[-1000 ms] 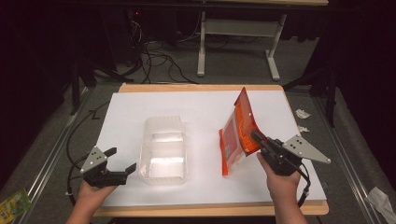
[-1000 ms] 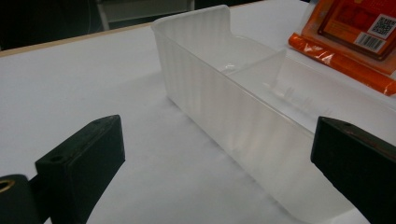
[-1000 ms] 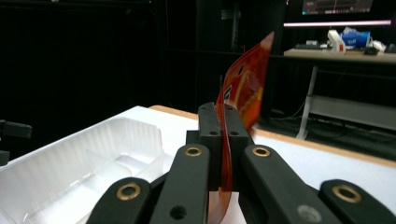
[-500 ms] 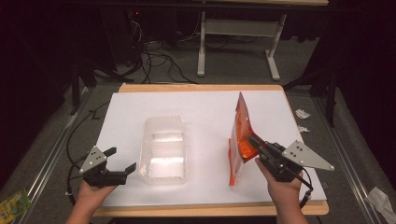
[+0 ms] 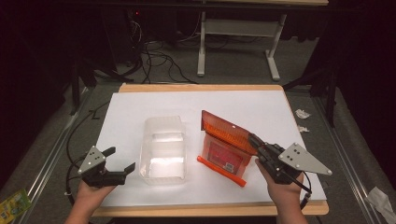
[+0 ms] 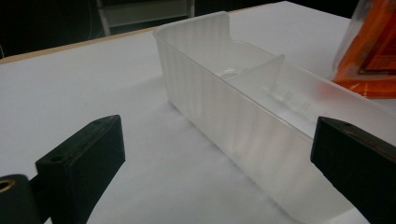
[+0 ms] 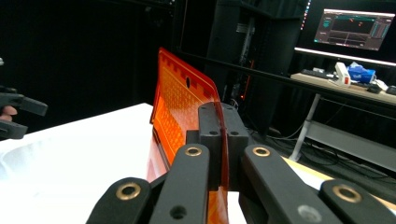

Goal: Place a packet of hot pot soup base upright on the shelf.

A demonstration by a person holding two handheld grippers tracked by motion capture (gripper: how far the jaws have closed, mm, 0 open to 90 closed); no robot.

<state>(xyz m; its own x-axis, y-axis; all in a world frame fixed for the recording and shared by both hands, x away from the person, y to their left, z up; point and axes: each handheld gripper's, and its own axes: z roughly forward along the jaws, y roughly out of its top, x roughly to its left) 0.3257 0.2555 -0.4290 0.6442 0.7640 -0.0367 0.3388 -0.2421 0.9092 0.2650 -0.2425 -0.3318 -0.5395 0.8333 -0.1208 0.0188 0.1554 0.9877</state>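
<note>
Orange pouch (image 5: 224,147), upright a moment ago, now leans flatter toward the clear bin (image 5: 163,149), bottom edge on the desk (image 5: 261,107); my right claw (image 5: 258,146) stays clamped on it, likely for loading. Left claw (image 5: 119,161) waits, spread apart.

- High view: overhead from the person's side, facing forward across the white table (image 5: 140,102).
- Left gripper view: low, close beside the clear plastic bin (image 6: 243,112).
- Right gripper view: along closed jaws clamping the orange packet (image 7: 180,100), also in the high view.
</note>
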